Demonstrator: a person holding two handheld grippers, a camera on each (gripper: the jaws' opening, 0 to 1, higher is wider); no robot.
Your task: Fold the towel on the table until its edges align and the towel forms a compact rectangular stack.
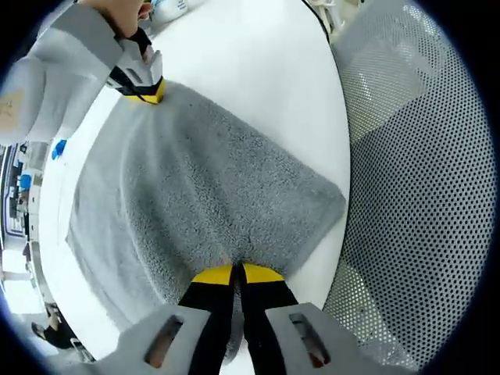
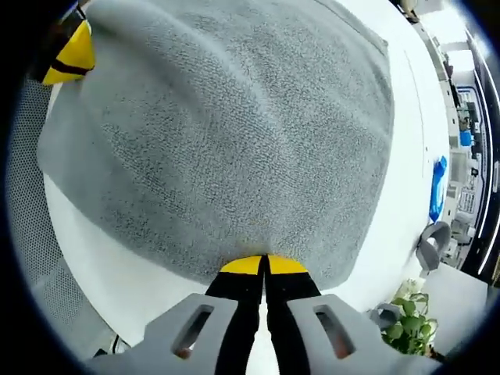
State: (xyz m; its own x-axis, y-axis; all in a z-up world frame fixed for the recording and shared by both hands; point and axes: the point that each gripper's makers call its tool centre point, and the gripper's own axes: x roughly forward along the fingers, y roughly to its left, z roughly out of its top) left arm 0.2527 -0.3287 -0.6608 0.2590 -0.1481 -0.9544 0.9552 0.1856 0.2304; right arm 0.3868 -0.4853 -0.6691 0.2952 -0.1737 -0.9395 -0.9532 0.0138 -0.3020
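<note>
Yellow-tipped and pressed together, my left claw [image 1: 237, 273] pinches the grey towel [image 1: 195, 195] at its near edge. I see no readable writing anywhere. Right claw [image 2: 264, 265] is clamped on the towel's opposite edge; in the left gripper view it grips the far corner. Towel lies spread on the white table [image 1: 258, 70], beside a perforated grey surface [image 1: 422, 195].

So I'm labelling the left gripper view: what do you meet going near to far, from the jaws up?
Left gripper → towel → right gripper → table.
</note>
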